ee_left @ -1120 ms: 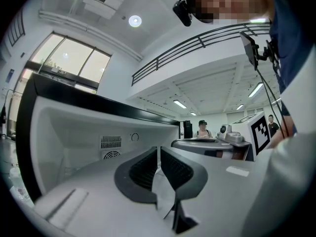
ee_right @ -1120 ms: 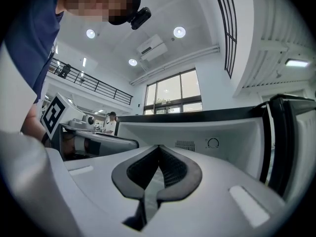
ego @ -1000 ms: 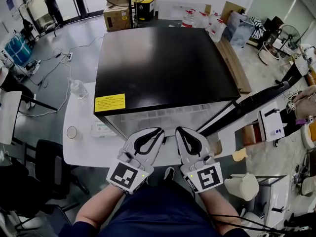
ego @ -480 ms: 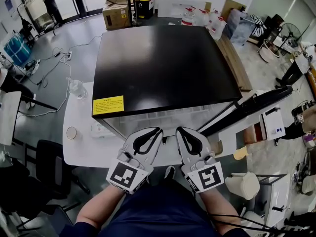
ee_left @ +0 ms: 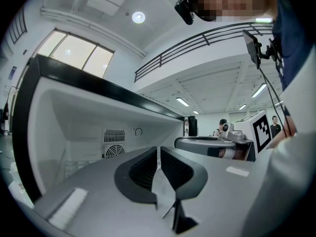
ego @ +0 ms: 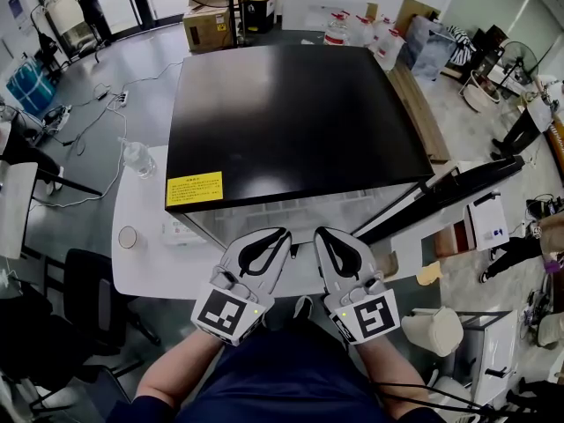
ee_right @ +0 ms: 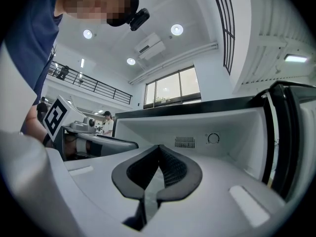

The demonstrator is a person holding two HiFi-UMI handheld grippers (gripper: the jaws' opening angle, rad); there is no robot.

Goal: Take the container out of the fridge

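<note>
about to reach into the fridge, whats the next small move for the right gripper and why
Probably open the white two-jaw right gripper: its jaws are shut on nothing, pointing level into the open black-topped fridge, whose white interior shows nothing to grab yet.

The fridge [ego: 291, 104] stands on the table [ego: 150, 271] at my twelve o'clock, its door [ego: 449, 192] out toward two o'clock, my left tongs [ego: 284, 234] and right tongs [ego: 322, 234] side by side before its front, a bottle [ego: 138, 159] and cup [ego: 129, 236] at ten o'clock.
</note>
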